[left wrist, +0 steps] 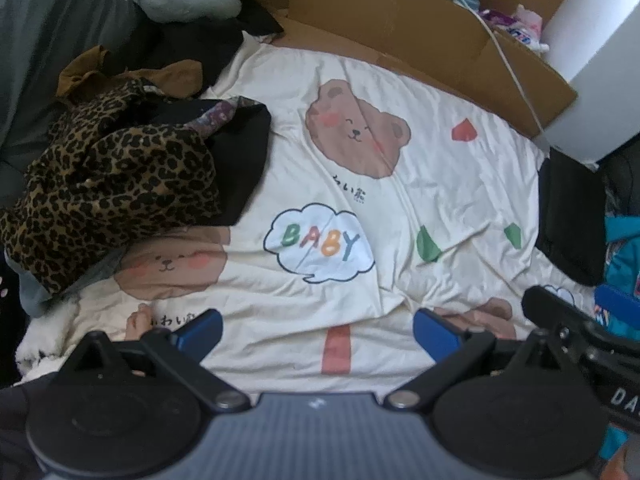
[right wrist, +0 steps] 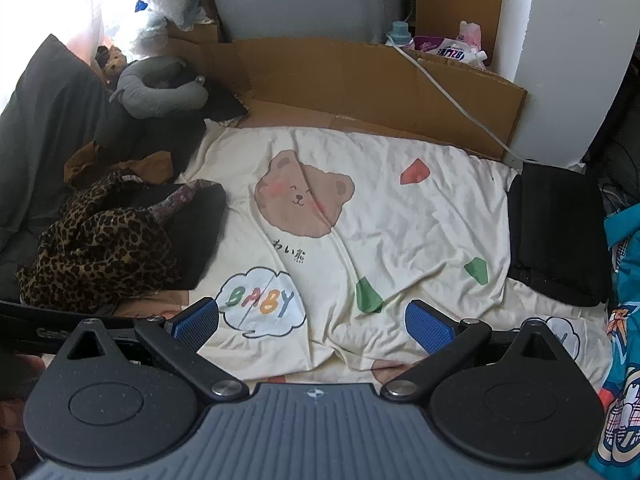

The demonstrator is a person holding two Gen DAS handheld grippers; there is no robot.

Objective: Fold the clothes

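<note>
A heap of unfolded clothes lies on the left of a cream bear-print sheet [left wrist: 400, 208]: a leopard-print garment [left wrist: 112, 192] on top of a black garment [left wrist: 240, 160]. In the right wrist view the leopard-print garment [right wrist: 100, 248] and the black one [right wrist: 200, 220] sit left of centre. A folded black garment [left wrist: 572, 216] [right wrist: 556, 236] rests at the sheet's right edge. My left gripper [left wrist: 318, 334] hovers open over the near edge of the sheet, holding nothing. My right gripper [right wrist: 312, 326] is open too, empty, above the "BABY" cloud print [right wrist: 260, 302].
Flat cardboard [left wrist: 400, 28] [right wrist: 360, 80] lines the far side, with a white cable [right wrist: 452, 96] across it. A grey neck pillow [right wrist: 160, 92] and dark bedding [left wrist: 48, 40] sit at the back left. Teal printed fabric [right wrist: 624, 360] lies at the right edge. The right gripper's body [left wrist: 580, 332] shows at right.
</note>
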